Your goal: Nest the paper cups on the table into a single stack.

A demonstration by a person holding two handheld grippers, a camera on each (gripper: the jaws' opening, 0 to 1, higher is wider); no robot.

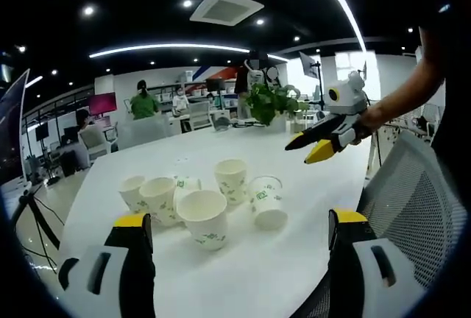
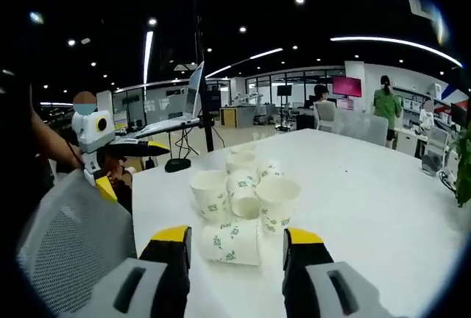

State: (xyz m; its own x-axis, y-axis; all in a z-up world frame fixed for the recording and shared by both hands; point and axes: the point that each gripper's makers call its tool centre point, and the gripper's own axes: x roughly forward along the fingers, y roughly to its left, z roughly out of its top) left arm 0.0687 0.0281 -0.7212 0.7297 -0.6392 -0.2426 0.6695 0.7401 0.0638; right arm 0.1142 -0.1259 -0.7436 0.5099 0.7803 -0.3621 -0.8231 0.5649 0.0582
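In the left gripper view the left tool (image 1: 239, 233) hangs over the near edge of the white table (image 1: 294, 259) with its jaws spread wide and nothing between them. Just beyond it a cluster of paper cups (image 1: 204, 202) sits on the table, some upright, one tipped on its side at the right. Further right, the right tool (image 1: 318, 143) hovers above the table, jaws spread. In the right gripper view, a cup on its side (image 2: 232, 241) lies just ahead of that tool's jaws.
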